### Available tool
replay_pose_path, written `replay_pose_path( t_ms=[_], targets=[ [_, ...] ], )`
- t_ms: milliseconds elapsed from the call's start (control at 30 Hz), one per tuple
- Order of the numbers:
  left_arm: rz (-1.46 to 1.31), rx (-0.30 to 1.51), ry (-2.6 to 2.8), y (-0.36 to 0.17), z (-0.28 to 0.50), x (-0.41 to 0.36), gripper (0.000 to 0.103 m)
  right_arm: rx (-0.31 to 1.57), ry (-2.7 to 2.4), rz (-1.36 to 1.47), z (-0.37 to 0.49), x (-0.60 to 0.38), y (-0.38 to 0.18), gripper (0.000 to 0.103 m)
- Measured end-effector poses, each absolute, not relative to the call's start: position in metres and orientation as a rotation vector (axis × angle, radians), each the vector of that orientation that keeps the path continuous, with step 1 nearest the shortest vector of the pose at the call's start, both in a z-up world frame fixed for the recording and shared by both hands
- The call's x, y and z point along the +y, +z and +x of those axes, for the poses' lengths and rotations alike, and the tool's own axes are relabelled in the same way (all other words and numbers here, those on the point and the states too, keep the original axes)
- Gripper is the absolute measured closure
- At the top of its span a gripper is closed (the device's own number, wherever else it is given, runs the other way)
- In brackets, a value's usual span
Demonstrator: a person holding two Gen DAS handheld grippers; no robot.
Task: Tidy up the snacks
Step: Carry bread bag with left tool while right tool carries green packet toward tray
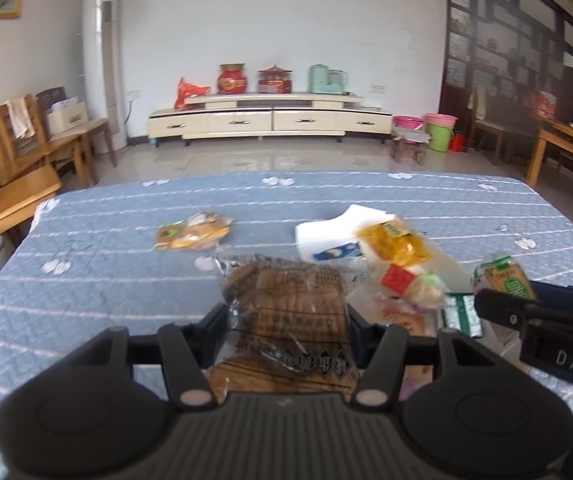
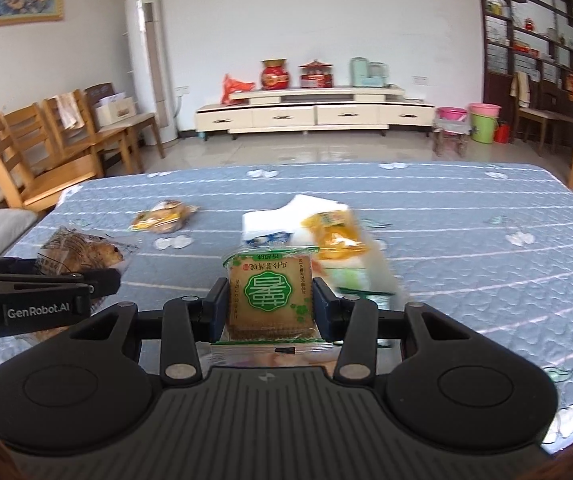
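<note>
From your left wrist camera, your left hand-held gripper (image 1: 288,316) is clenched on a clear-wrapped brown pastry packet (image 1: 292,308), both pads pressed against its sides, held over the near part of the tabletop (image 1: 106,264) with its blue quilted cover. Just to the right of that packet lies the snack pile (image 1: 402,264): a yellow packet, a red-labelled one and a white bag, heaped together (the wrappers blur into each other). Left of the pile and further back sits a lone snack bag (image 1: 192,232), well apart. At the right edge your right hand-held gripper (image 1: 502,300) shows side-on, a green-labelled packet (image 1: 506,278) at its tip.

From your right wrist camera, your right hand-held gripper (image 2: 270,306) grasps that green-labelled packet (image 2: 270,292) squarely between its fingers, upright, label facing you. The snack pile (image 2: 338,240) lies just behind it and to the right. The lone bag (image 2: 164,216) lies left of the pile. Your left hand-held gripper (image 2: 98,280) enters from the left edge, carrying the pastry packet (image 2: 78,254).
</note>
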State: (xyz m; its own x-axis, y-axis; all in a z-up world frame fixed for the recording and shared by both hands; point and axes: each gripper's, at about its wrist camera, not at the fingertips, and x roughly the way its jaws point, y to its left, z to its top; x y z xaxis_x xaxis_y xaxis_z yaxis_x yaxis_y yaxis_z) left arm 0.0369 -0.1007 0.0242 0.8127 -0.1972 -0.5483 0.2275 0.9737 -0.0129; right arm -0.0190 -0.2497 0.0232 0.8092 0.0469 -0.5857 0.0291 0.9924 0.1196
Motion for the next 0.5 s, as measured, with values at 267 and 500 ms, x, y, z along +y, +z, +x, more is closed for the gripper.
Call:
replay_pose_path(
  t_ms=[267,500],
  targets=[
    [0.061,0.580,-0.282,0.028,0.048,-0.126,0.044,0.610,-0.060,0.154,-0.017,-0.279,0.026,0.049],
    [0.074,0.593,-0.333,0.026,0.051,-0.147,0.044,0.612,-0.073,0.158,-0.015,-0.284,0.022,0.049]
  ],
)
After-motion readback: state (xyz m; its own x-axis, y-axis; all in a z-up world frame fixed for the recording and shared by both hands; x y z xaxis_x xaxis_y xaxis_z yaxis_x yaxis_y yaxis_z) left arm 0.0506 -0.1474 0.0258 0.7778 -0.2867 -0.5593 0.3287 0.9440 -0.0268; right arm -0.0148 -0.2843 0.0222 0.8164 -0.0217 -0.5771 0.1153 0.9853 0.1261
